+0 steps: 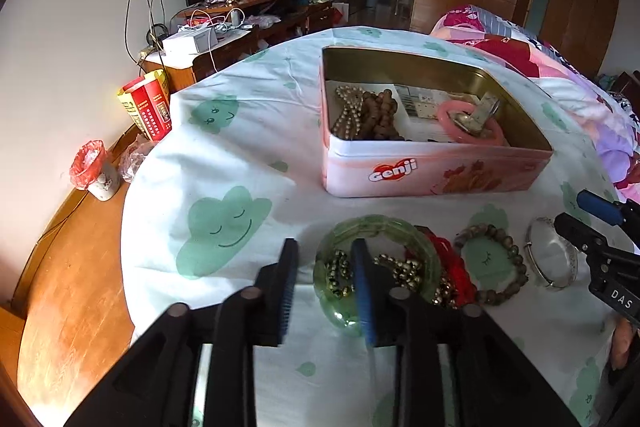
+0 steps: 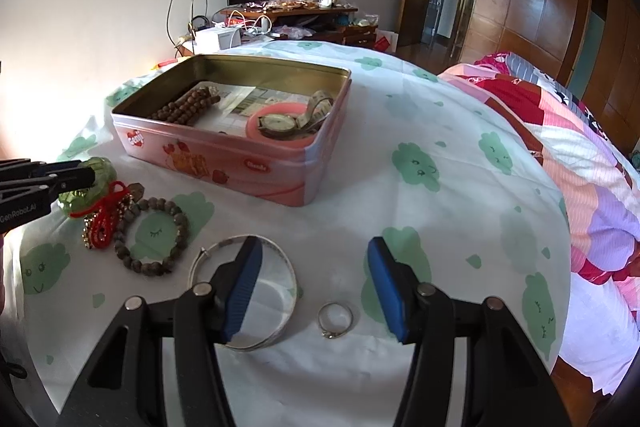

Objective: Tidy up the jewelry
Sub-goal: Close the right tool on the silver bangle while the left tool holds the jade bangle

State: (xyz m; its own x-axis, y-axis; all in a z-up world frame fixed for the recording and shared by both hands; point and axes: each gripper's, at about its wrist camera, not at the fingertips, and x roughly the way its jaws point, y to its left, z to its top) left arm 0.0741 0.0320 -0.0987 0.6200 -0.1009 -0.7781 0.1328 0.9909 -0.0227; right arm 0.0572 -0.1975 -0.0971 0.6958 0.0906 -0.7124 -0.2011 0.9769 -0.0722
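A pink open tin [image 1: 432, 171] [image 2: 224, 163] holds bead strings [image 1: 368, 113], a pink bangle [image 1: 470, 137] and a watch [image 2: 280, 125]. In front of it lie a green bangle [image 1: 340, 231] [image 2: 102, 169], gold beads [image 1: 404, 269], a red cord piece [image 1: 444, 251] [image 2: 100, 227], a brown bead bracelet [image 1: 496, 267] [image 2: 150, 237], a silver bangle [image 1: 550, 261] [image 2: 280, 275] and a small ring [image 2: 335, 321]. My left gripper [image 1: 326, 259] is open, its right finger over the green bangle's left side. My right gripper [image 2: 316, 259] is open above the silver bangle and ring.
The table has a white cloth with green clouds [image 1: 224, 219]. A bed with a pink quilt [image 2: 560, 131] is to the right. A red box [image 1: 150, 107] and a small cup [image 1: 98, 171] stand on the wooden edge at left. A cluttered cabinet [image 1: 240, 23] is behind.
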